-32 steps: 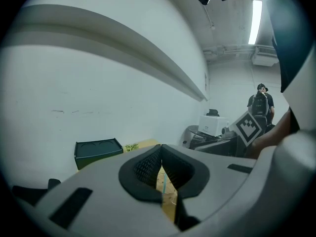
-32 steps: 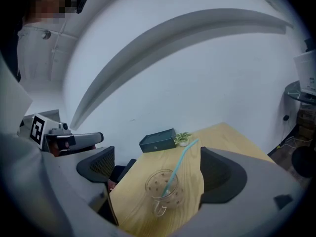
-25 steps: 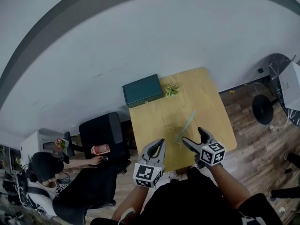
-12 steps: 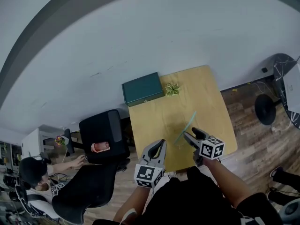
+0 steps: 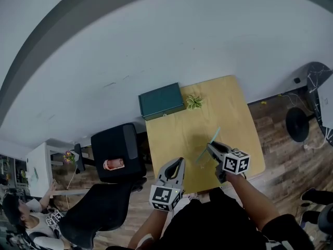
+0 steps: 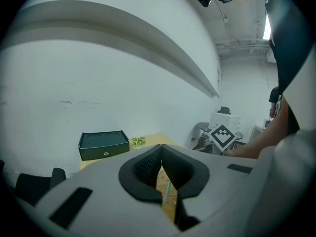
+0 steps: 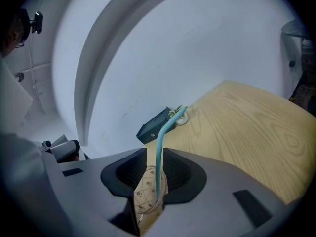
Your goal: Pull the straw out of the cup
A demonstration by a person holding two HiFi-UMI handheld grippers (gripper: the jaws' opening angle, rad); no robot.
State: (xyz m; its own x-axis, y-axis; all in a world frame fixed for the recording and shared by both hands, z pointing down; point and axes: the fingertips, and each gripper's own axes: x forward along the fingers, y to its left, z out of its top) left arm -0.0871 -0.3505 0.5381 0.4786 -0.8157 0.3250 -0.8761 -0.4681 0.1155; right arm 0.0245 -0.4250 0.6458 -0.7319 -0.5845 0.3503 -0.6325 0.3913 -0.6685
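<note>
Closing round the cup (image 7: 148,194), the right tool (image 7: 154,153) braces it. Next, the left tool (image 6: 160,151), jaws together, likely must open and grasp the straw (image 7: 165,127).

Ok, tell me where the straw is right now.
In the right gripper view the teal straw stands in the cup between the closing jaws of the right tool, at the near right part of the wooden table.

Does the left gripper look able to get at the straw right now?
Probably yes: the straw sticks up free above the right gripper, whose jaws are closing around the cup, and nothing stands between it and the left gripper. The left jaws are together and must open first.
</note>
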